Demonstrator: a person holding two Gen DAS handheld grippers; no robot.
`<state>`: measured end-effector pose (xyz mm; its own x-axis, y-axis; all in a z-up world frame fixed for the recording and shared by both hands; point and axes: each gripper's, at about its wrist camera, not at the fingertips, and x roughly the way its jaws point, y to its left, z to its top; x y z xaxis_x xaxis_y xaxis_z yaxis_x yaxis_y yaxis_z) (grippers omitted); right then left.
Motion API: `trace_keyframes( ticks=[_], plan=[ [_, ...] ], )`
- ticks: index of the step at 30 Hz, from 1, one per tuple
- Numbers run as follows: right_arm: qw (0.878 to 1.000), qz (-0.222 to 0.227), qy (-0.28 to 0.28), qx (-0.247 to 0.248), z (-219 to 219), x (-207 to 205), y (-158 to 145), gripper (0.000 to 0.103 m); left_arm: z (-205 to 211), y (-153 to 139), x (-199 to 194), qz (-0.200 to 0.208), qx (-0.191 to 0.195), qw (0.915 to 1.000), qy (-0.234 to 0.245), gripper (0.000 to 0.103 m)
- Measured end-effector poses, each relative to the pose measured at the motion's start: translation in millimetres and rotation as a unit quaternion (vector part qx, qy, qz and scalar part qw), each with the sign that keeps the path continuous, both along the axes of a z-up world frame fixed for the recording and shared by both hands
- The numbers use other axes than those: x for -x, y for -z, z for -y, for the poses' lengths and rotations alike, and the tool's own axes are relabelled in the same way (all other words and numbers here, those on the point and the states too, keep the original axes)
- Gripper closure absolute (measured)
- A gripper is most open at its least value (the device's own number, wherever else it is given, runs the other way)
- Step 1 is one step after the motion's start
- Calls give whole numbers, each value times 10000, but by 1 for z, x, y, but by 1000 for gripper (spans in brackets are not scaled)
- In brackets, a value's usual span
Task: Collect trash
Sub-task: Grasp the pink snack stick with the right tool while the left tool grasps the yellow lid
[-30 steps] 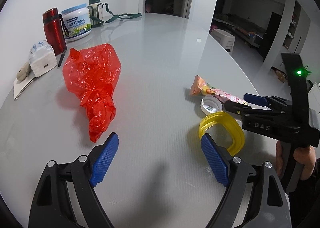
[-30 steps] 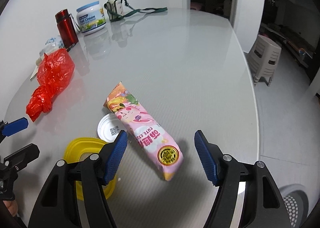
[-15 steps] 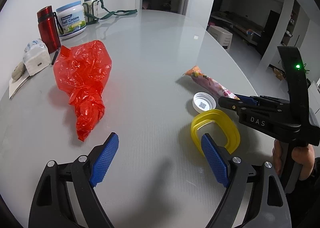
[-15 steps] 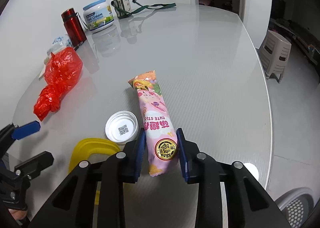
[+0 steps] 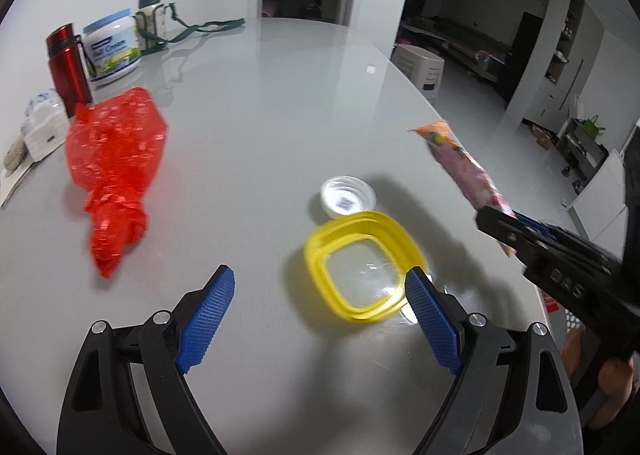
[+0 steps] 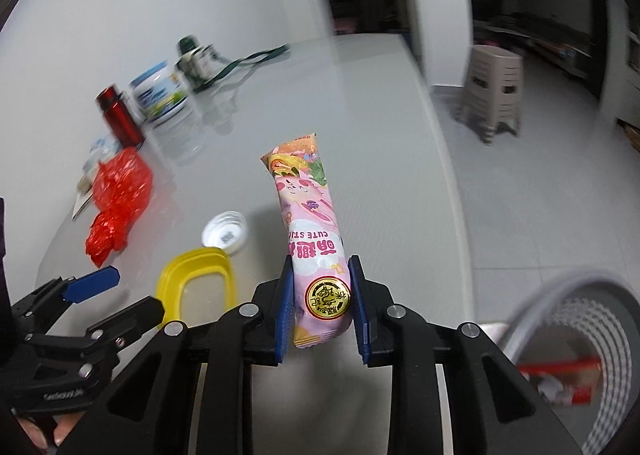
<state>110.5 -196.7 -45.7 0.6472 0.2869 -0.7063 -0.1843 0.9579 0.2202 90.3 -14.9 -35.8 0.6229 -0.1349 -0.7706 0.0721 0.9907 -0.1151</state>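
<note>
right wrist | right hand-held gripper clamps snack packet, raised off table

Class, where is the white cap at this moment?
The white cap lies open side up on the table, just beyond the yellow lid; in the right wrist view it is left of the held snack pack.

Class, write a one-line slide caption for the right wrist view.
Right gripper clamps a pink snack packet above the table, bin nearby.

A pink snack packet with cartoon print, orange end and gold-red seal is showing between the right gripper's blue pads, a yellow lid, white cap and crinkled red bag lying left of them.
</note>
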Motion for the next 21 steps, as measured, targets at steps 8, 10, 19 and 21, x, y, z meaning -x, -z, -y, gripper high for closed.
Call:
trace_keyframes(
  ticks=[8, 10, 19, 21],
  plan=[
    [9969, 78, 698, -353, 50, 51, -1, 78, 29, 7, -11, -135, 82, 9998, 90, 16],
    [9958, 99, 794, -437, 59, 62, -1, 78, 33, 8, -14, -139, 45, 9999, 66, 16],
    [9929, 165, 1018, -589, 78, 90, -2, 78, 39, 16, -21, -130, -302, 9993, -160, 16],
    [9928, 175, 1024, -602, 78, 93, -2, 78, 38, 16, -20, -171, -222, 9995, -166, 16]
  ],
)
